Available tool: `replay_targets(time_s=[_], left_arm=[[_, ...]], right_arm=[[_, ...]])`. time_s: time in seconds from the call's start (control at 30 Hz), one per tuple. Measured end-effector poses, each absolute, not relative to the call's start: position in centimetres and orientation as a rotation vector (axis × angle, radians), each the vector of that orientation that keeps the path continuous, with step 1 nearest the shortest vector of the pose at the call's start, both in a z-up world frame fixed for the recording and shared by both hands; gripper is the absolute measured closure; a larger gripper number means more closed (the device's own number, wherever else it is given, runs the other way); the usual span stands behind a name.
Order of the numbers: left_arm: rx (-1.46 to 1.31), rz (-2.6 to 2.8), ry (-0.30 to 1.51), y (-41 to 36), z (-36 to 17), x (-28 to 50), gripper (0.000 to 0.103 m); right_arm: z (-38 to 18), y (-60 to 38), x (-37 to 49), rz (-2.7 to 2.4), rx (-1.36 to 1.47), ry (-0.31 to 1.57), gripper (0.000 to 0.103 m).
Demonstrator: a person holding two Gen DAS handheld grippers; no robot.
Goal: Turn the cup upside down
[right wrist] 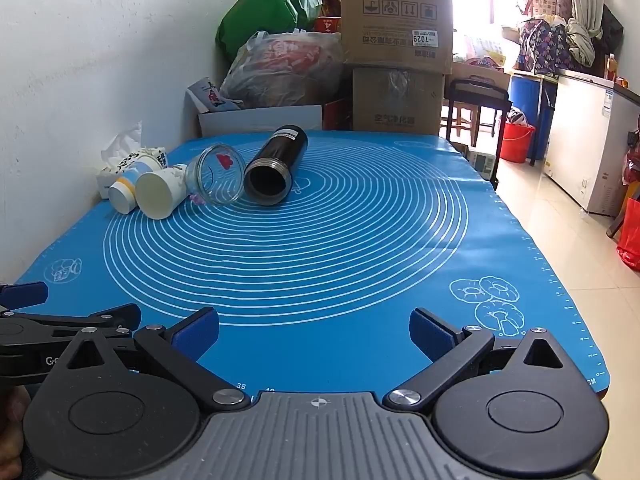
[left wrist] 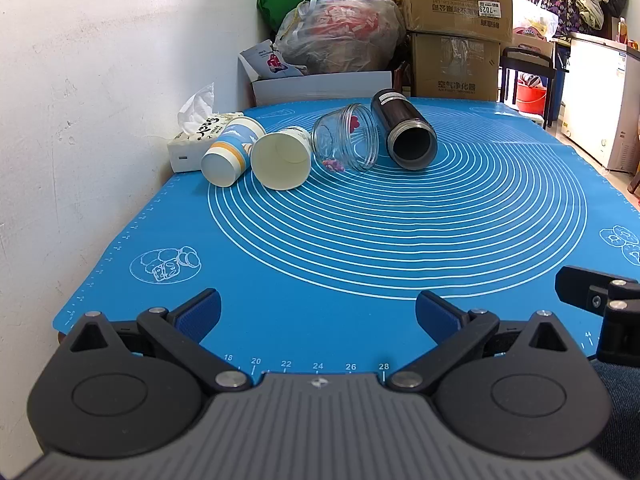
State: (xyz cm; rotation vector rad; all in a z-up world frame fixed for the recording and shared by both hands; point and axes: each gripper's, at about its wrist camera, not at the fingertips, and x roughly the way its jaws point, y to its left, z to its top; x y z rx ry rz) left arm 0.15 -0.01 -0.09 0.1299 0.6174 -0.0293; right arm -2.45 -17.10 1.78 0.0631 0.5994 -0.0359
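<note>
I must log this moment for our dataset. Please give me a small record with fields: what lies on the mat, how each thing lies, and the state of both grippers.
surface: blue silicone baking mat
item 1: blue-and-white paper cup, on its side, base toward camera
item 2: white paper cup, on its side, mouth toward camera
item 3: clear glass jar, on its side
item 4: black metal flask, on its side, no lid
beside mat: white tissue box
left gripper: open, holding nothing
right gripper: open, holding nothing

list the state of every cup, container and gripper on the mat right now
striped cup: on its side, base toward camera
plain cup: on its side, mouth toward camera
glass jar: on its side, no lid
black flask: on its side, no cap
tissue box: tissue sticking out
left hand-held gripper: open, holding nothing
right hand-held gripper: open, holding nothing
</note>
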Motion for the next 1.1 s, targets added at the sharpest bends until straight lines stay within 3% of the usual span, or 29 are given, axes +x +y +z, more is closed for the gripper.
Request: replay_targets(time_s=[1.1], left_arm=[[0.145,-0.029,0.617,-0.16,-0.03,0.19,0.001]], right_arm=[[1.92,-17.22,-2.44,-0.033,0.071,0.600,0.000]])
